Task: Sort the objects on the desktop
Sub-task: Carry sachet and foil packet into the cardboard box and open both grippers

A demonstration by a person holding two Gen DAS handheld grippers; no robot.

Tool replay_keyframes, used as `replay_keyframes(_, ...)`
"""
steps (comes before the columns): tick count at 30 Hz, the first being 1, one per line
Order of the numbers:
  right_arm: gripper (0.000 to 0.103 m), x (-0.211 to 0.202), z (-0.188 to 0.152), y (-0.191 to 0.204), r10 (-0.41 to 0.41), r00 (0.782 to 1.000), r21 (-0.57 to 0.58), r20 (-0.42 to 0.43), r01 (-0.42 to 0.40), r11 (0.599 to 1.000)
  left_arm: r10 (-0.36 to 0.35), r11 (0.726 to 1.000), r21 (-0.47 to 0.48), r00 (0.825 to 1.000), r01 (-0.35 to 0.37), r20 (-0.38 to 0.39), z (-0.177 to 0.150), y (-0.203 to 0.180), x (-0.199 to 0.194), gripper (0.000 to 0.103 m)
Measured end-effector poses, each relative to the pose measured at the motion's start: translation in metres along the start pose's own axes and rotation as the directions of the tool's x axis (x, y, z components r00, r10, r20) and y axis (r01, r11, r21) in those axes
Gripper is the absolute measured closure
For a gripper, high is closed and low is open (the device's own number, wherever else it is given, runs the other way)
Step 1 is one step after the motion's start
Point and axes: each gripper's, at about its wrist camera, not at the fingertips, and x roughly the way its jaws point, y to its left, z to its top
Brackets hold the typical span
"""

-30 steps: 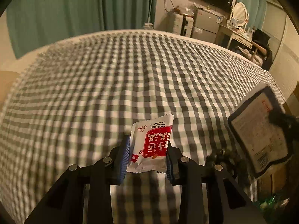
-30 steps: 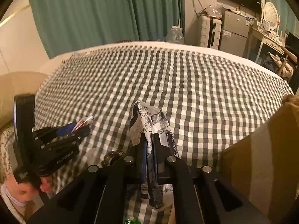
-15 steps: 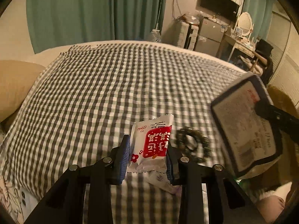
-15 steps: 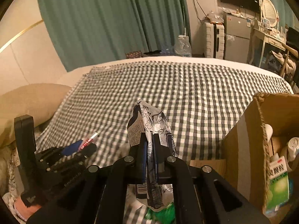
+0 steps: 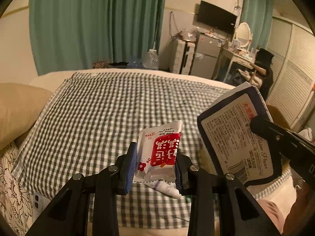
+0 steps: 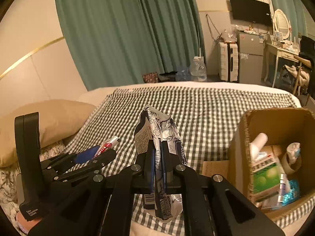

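Cardboard box (image 6: 242, 147): the open box for the sorted things sat at about four o'clock in the right wrist view, on the checked cloth (image 6: 206, 106), already crowded with bottles and packets. Its near wall stood between the held things and the space inside, so a low carry could have struck the rim.

Tissue pack (image 6: 157, 137): the dark floral pack was pinched hard in the right gripper (image 6: 156, 157), jaws nearly together, crushing the pack through its middle with its lower end hanging free. In the left wrist view it showed at three o'clock (image 5: 234, 143), label side out. The soft film might have crept out of so narrow a pinch, or the loose end might have caught on the box wall.

Snack sachet (image 5: 159, 151): the white and red sachet stood upright in the left gripper (image 5: 155, 165), jaws at a narrow setting and pressed on its two side edges, above the cloth at six o'clock. Held only by thin edges, it could have buckled or twisted out during a swing toward the box.

Small packet (image 5: 167, 189): a pale packet lay on the cloth just below the sachet, not yet sorted.

Crossing risk: both grippers sat near each other, and the box lay on the right side; the left load could have bumped the right one on the way over.
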Motion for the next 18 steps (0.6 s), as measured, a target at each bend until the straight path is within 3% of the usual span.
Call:
replay_keyframes(7,0.098,-0.045,0.012,-0.029,-0.065,0.996,0.023,0.061,0.064,0.998,-0.097,0.994,0.056,0.995,0.096,0.027,0.015,-0.054,-0.023,0.069)
replay_keyframes(11,0.098,-0.070,0.025,-0.060,-0.130,0.988,0.054,0.088,0.126,0.991,-0.199,0.977,0.076,0.980,0.198,0.015,0.027,-0.096,-0.026,0.069)
replay_keyframes(18,0.098,-0.096,0.034,-0.131,-0.267,0.960,0.102,0.088,0.258,0.961,-0.301,0.941,0.155,0.953,0.300,-0.015,0.046,-0.176,-0.016,0.069)
